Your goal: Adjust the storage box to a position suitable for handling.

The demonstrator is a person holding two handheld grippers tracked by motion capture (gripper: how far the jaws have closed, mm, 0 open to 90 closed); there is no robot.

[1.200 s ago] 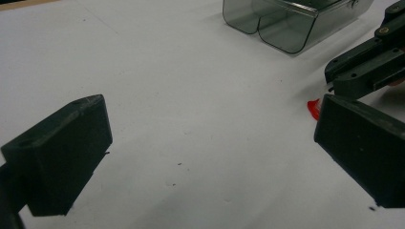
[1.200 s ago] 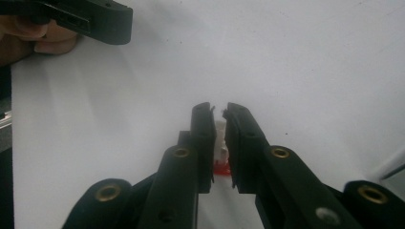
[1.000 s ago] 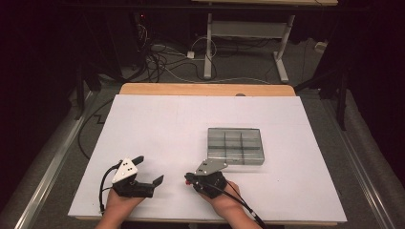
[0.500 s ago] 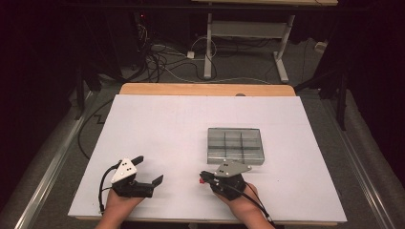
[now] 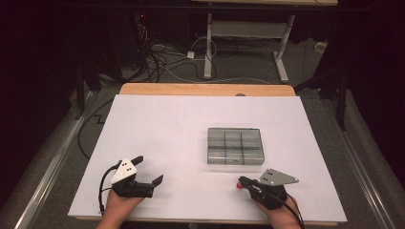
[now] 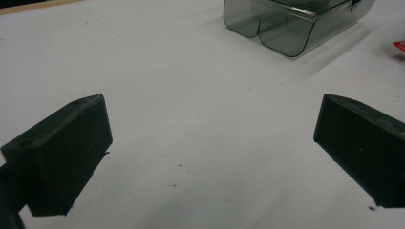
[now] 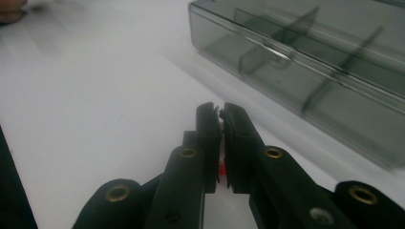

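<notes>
A smoky grey compartment box point(image 5: 235, 145) sits right of centre on the white table point(image 5: 157, 124); its dividers show through the clear wall point(image 7: 325, 62). My right gripper point(image 5: 242, 181) lies low in front of the box's right corner and points left. Its jaws point(image 7: 217, 107) stand shut, with a small red piece point(image 5: 237, 186) pinched at the tips and showing red in the gap point(image 7: 222, 167). My left gripper point(image 5: 150, 169) rests at the near left of the table, open wide point(image 6: 212, 109), with bare table between its fingers. The box point(image 6: 291, 24) lies ahead of it.
The table's front edge runs just under both hands. A wooden strip point(image 5: 205, 89) borders the far edge. Beyond it, on the dark floor, lie cables point(image 5: 162, 62) and a desk frame point(image 5: 243, 33). A metal rail point(image 5: 47, 181) runs along the left side.
My right gripper has slid to the right along the front of the table, from by the box's left front corner to past its right front corner, still shut. The left gripper has stayed put.
</notes>
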